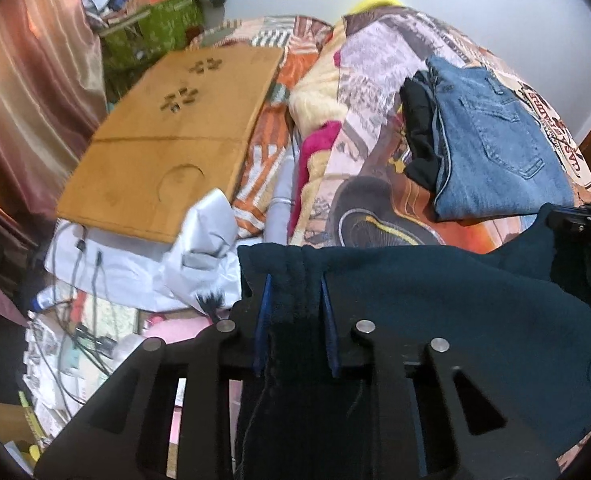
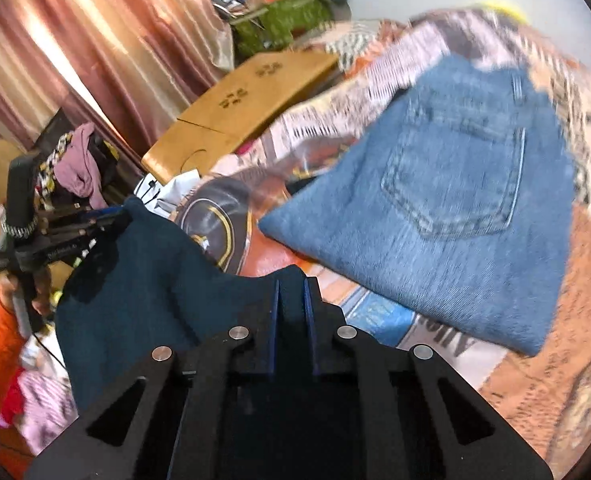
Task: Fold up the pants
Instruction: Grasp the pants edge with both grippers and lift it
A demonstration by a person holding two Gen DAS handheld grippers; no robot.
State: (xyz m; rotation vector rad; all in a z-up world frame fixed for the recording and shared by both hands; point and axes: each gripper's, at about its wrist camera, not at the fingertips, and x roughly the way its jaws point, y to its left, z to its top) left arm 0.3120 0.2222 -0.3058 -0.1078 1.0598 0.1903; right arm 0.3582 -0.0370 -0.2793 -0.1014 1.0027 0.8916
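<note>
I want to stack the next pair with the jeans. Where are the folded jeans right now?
The folded jeans lie on the patterned blanket, upper right in the left wrist view, beside a black garment.

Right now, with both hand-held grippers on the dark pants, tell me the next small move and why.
Probably lift both together and carry the dark pants over bare blanket. The left hand-held gripper is shut on a bunched, gathered edge, the right hand-held gripper on another edge, and the cloth sags between them. The folded jeans already lie just ahead, so keep clear of them.
</note>
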